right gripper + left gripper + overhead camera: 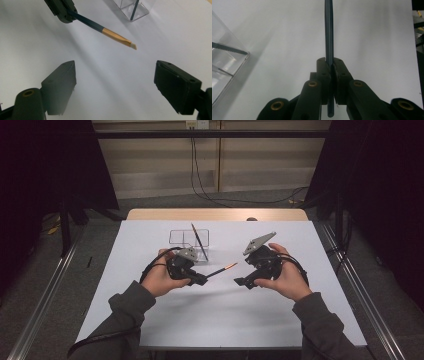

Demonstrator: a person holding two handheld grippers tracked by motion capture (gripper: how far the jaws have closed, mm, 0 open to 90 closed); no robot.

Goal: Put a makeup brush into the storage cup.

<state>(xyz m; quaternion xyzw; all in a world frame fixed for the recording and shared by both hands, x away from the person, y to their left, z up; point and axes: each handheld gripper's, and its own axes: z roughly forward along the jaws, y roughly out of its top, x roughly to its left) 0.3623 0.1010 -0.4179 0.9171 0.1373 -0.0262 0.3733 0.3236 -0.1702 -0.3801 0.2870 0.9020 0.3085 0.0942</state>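
My left gripper [202, 280] is shut on a slim brush [222, 269] with a dark handle, a gold ferrule and a pale angled tip. The brush points right toward my right gripper [239, 281]. In the left gripper view the pads [323, 67] pinch the dark handle [329, 30], whose butt end sticks out behind them. In the right gripper view my right gripper [115, 82] stands open with bare sheet between its jaws. The brush tip [132, 45] hangs a little beyond and above them, held by the left gripper [61, 10].
A clear plastic holder [180, 237] stands behind the left hand with a second dark brush [199, 241] leaning in it. A white sheet [225, 315] covers the table. Dark curtains and metal rails flank the table on both sides.
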